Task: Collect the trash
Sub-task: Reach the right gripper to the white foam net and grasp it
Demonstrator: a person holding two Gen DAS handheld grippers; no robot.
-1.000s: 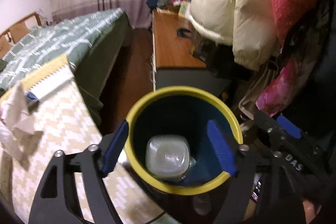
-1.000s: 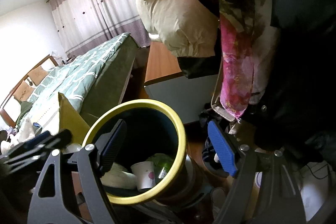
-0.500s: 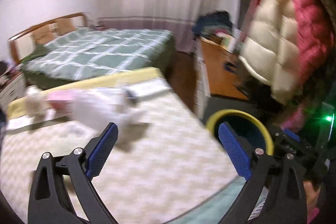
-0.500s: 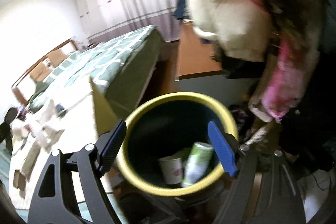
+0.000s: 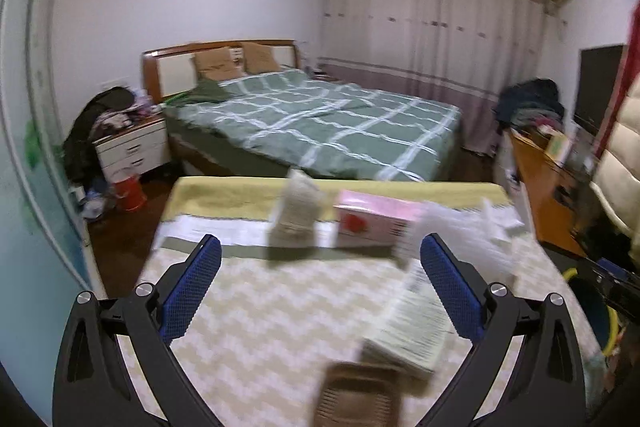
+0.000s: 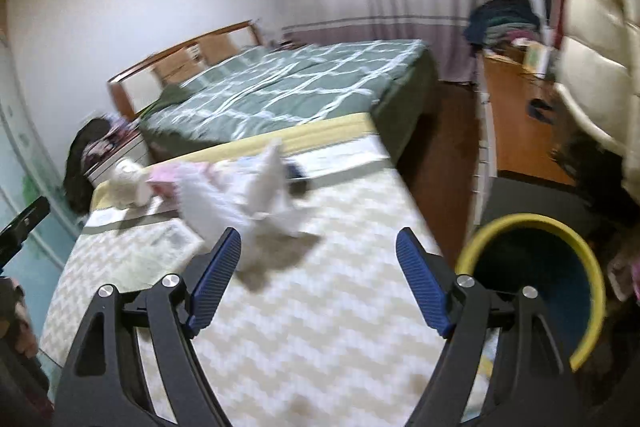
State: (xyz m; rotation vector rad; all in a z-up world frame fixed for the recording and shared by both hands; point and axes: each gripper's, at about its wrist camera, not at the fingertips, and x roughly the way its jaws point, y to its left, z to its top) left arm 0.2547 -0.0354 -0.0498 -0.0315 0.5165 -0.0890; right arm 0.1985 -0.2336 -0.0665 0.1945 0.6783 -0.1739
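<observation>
My left gripper is open and empty above a table with a cream zigzag cloth. On the table lie a crumpled white bag, a pink box, a pale pouch, a printed paper packet and a brown object. My right gripper is open and empty over the same table, with the white bag just ahead. The yellow-rimmed dark bin stands on the floor right of the table; its edge shows in the left wrist view.
A bed with a green checked cover lies beyond the table. A white nightstand and a red bucket stand at the left. A wooden desk and hanging puffy coats are at the right.
Both grippers have swung away from the bin and leftwards over the table. The bin has slid to the right edge of both views. The views are motion-blurred.
</observation>
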